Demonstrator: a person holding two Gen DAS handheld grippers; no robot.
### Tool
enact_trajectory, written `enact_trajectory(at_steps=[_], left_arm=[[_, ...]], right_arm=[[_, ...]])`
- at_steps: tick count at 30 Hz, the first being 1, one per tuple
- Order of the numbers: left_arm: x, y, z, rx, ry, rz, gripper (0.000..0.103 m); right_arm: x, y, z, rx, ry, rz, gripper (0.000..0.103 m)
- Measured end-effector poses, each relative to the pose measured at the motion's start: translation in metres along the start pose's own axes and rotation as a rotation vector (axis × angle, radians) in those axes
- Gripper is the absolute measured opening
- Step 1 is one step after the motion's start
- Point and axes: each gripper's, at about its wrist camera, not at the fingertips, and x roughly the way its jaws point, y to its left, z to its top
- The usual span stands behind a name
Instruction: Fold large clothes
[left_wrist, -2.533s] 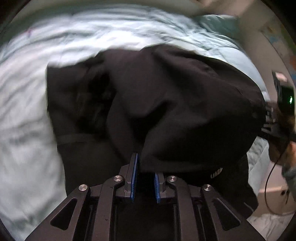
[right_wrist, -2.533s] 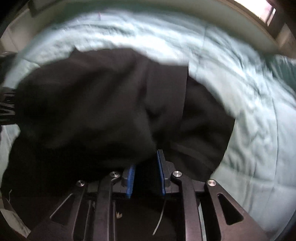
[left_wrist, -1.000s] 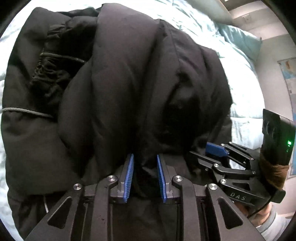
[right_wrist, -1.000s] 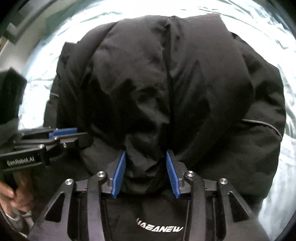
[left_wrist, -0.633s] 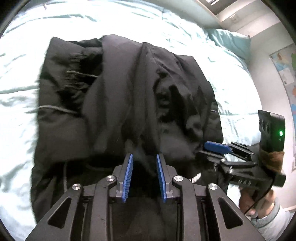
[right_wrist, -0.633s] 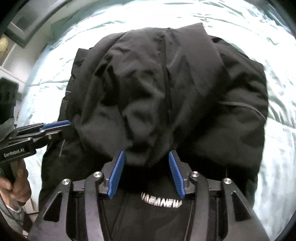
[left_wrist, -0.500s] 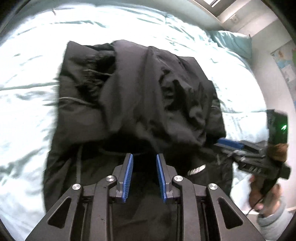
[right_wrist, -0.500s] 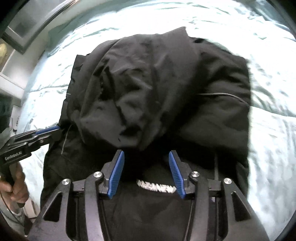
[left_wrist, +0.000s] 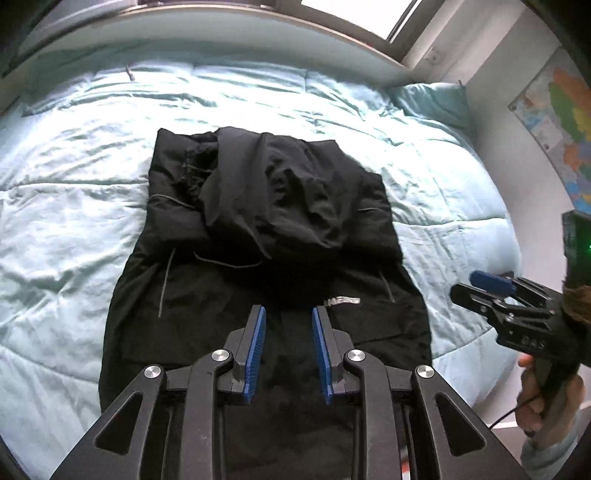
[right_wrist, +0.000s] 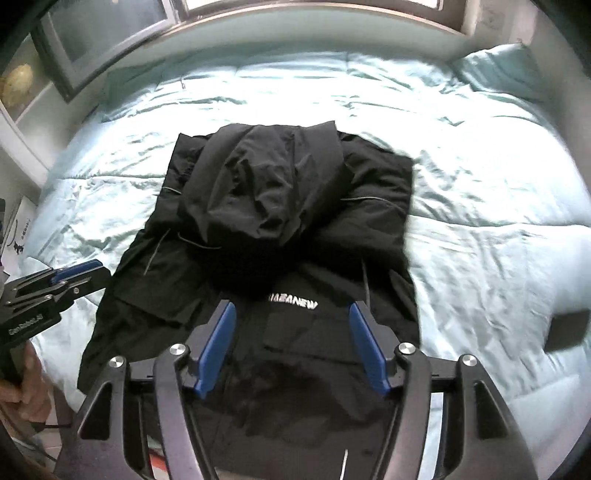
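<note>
A large black jacket (left_wrist: 266, 229) lies on the pale blue bed, its upper part and hood folded down over the body; a white logo (right_wrist: 292, 300) shows near the front. It also shows in the right wrist view (right_wrist: 280, 206). My left gripper (left_wrist: 287, 321) hovers above the jacket's near part, jaws apart and empty. My right gripper (right_wrist: 291, 321) is wide open and empty above the near hem. Each gripper shows in the other's view, the right one (left_wrist: 495, 286) off the jacket's right side, the left one (right_wrist: 74, 273) off its left side.
The pale blue quilted bed cover (left_wrist: 74, 206) spreads around the jacket. A pillow (left_wrist: 432, 99) lies at the far right by the wall. A window ledge (right_wrist: 295, 33) runs behind the bed. A map (left_wrist: 554, 122) hangs on the right wall. A dark flat object (right_wrist: 565, 330) lies on the bed's right.
Both grippers let go of the folded-over jacket top and pulled back and up from it. The right jaws opened wider. The jacket now lies folded on the bed.
</note>
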Motion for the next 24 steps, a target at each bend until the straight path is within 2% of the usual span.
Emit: enact_trajectory(at_steps=[2,5,7,10,13,18,21,24], left_arm=[[-0.016,-0.011,-0.005,0.009,-0.020,0.004,0.027],[-0.042,-0.041,-0.009,0.064,-0.061,0.061,0.029],[-0.055,-0.061,-0.010,0.092,-0.065,0.104,0.031],[-0.075,-0.089,-0.011,0.123,-0.099,0.127,0.035],[-0.091,-0.110,-0.013,0.146,-0.139,0.143,0.045],[-0.098,-0.126,-0.022,0.165,-0.156,0.177,0.047],[-0.091,-0.125,-0.030,0.156,-0.140,0.192,0.048],[-0.076,-0.113,-0.040,0.108,-0.104,0.193,0.048]], right_arm=[[-0.025,0.002,-0.008,0.012,-0.016,-0.055,0.070],[-0.056,0.001,-0.018,0.048,-0.028,-0.136,0.075],[-0.076,-0.002,-0.024,0.080,-0.045,-0.156,0.075],[-0.109,-0.002,-0.031,0.094,-0.091,-0.184,0.075],[-0.132,-0.003,-0.036,0.102,-0.120,-0.179,0.077],[-0.145,-0.009,-0.046,0.101,-0.148,-0.232,0.077],[-0.138,-0.015,-0.053,0.107,-0.130,-0.241,0.077],[-0.122,-0.020,-0.062,0.121,-0.092,-0.225,0.077]])
